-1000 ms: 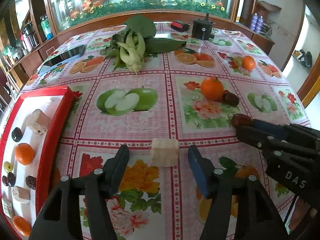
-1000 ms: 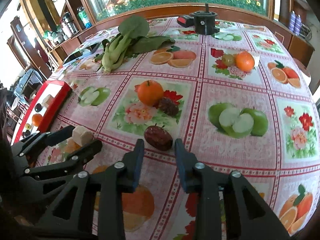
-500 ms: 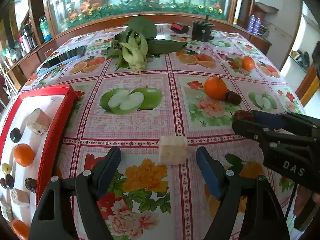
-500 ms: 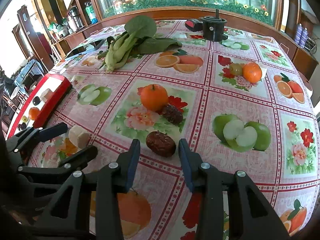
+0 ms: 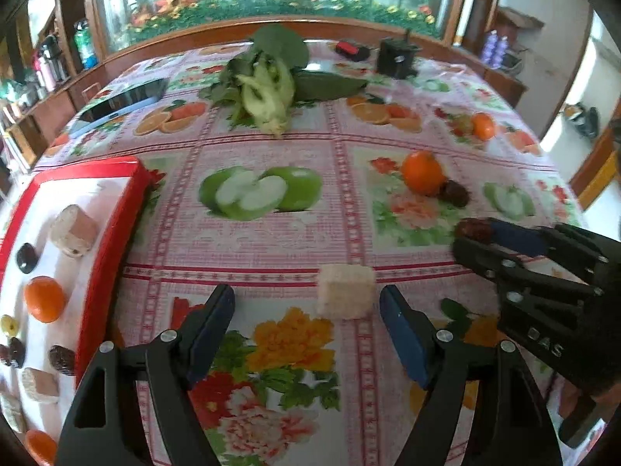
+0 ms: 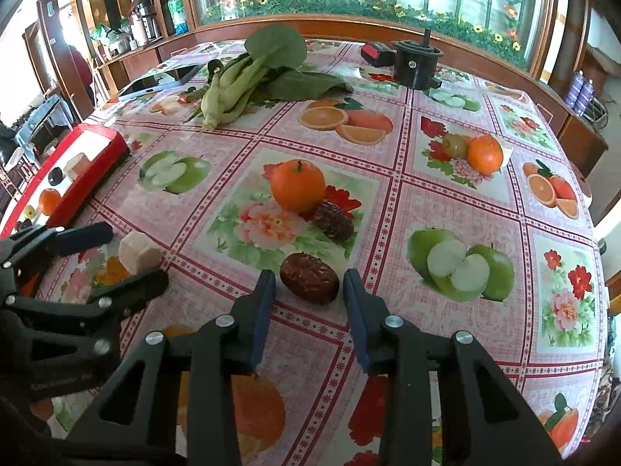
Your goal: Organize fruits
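Fruits are waiting in front of both my tools: a pale cube [image 5: 345, 290] ahead of my left gripper [image 5: 306, 310], a dark date [image 6: 309, 278] ahead of my right gripper [image 6: 309, 291]. Compared with a second ago, my left jaws are spreading much wider around the cube, and my right jaws are opening too while sliding forward, so the date is now sitting level with their tips instead of just beyond them. I am reading that as both picks being lined up, with no squeeze started. Both pairs of jaws are released and gripping nothing. The cube is resting on the surface [image 5: 271, 240] between my left tips, closer to the right-hand one and apparently not touching either. The date is lying centred between my right tips, with a sliver of cloth showing on each side. The red tray [image 5: 116, 233], already holding an orange and other pieces, is lying off to my left, well apart from the date.
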{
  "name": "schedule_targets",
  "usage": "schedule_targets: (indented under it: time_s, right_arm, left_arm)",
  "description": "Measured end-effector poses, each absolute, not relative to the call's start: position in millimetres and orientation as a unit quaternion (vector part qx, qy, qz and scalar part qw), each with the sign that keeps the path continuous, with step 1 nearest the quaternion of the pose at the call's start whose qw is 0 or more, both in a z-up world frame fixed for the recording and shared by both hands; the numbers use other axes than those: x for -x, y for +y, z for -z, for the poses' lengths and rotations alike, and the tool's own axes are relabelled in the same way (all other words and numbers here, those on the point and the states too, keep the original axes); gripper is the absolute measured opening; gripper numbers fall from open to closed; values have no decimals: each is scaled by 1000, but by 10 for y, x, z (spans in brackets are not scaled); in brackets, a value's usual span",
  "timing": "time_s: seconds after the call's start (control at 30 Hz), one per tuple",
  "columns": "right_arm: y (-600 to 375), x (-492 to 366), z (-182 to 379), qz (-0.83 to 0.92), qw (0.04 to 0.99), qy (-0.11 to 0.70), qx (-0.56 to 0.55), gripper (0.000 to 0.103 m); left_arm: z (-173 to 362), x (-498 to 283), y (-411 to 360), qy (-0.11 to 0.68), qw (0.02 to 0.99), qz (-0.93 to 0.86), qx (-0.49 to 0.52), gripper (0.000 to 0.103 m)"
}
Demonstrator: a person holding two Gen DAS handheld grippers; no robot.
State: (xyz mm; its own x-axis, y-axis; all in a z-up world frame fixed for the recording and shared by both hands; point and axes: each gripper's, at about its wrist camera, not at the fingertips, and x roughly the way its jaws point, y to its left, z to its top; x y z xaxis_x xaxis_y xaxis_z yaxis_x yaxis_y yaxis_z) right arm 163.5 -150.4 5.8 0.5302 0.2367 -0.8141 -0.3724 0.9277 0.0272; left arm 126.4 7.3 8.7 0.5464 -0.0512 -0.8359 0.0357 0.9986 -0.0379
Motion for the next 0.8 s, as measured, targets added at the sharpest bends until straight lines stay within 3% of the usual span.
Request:
schedule_targets:
  time_s: [0.07, 0.13, 0.2, 0.8]
  right_arm:
    - [-1500, -1621, -57, -170, 874, 448, 75, 37]
    - [-1483, -1614, -57, -169, 876, 444, 80, 32]
    - [-1488, -1604, -66, -169, 877, 444, 77, 32]
    - [-1530, -1245, -263, -179, 880, 439, 36, 32]
  left_arm:
    - [-82, -1276, 37, 478, 878, 14, -4, 76]
    - [-95, -1279, 26, 479, 878, 9, 4, 64]
    - [-128, -1280, -9, 473, 881, 12, 4, 23]
    - [-159, -1002, 45, 474, 879, 28, 43, 22]
